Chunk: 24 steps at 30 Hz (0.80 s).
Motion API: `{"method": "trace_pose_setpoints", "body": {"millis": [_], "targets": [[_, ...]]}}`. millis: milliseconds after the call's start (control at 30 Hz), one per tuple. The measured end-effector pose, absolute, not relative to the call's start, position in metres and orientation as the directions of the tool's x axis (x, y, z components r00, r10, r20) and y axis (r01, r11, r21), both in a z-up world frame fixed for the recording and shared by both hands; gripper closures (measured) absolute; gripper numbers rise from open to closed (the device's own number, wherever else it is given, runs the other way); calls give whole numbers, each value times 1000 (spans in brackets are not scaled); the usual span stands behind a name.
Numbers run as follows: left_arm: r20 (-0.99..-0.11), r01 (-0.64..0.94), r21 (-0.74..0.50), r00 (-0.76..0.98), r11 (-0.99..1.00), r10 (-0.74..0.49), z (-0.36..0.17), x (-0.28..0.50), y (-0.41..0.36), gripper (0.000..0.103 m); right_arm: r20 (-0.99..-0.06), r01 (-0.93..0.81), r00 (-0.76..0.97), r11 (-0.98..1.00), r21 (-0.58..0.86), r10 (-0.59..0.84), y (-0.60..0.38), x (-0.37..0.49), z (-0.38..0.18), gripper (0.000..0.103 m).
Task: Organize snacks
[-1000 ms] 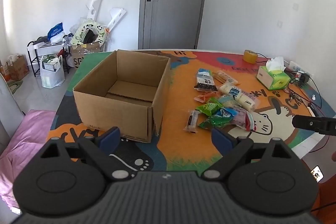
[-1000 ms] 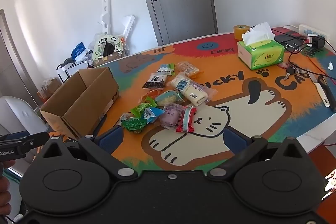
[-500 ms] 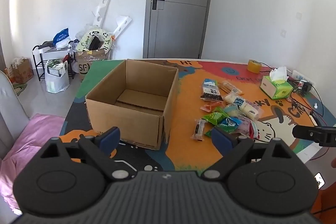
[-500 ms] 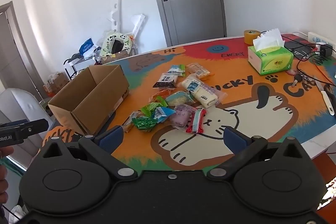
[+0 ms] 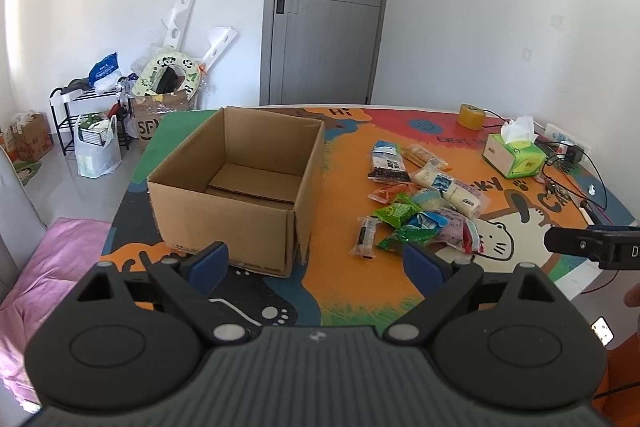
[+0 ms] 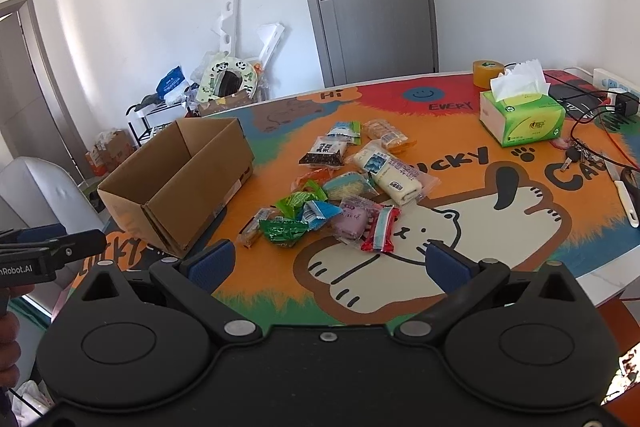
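Above the near table edge, both grippers, left and right, have pulled back higher, fingers spread and empty; snack pile untouched, cardboard box still unfilled.

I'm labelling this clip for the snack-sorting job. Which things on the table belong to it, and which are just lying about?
Part of the job:
- cardboard box, open and with no snacks in it
- pile of snack packets beside the box
- left gripper and right gripper, both open, holding nothing

Just lying about:
- tissue box
- roll of tape
- keys
- cables
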<state>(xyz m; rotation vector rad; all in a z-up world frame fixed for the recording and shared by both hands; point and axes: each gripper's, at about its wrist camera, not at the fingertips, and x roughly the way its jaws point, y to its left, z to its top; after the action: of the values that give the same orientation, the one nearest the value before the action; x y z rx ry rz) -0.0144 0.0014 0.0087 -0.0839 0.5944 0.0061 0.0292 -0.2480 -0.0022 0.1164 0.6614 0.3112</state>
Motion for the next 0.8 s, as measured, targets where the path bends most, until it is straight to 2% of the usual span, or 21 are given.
{"method": "trace_pose_setpoints", "body": {"millis": [567, 700, 800], "targets": [[-576, -17, -82, 817, 997, -34, 5, -15, -4, 9, -581, -249, 745, 945, 214, 328, -251, 27, -2, 0], [-553, -26, -34, 833, 999, 3, 8, -18, -11, 9, -583, -250, 744, 945, 211, 327, -250, 27, -2, 0], [-560, -22, -56, 829, 998, -13, 9, -18, -11, 9, -586, -248, 742, 946, 210, 325, -250, 27, -3, 0]]}}
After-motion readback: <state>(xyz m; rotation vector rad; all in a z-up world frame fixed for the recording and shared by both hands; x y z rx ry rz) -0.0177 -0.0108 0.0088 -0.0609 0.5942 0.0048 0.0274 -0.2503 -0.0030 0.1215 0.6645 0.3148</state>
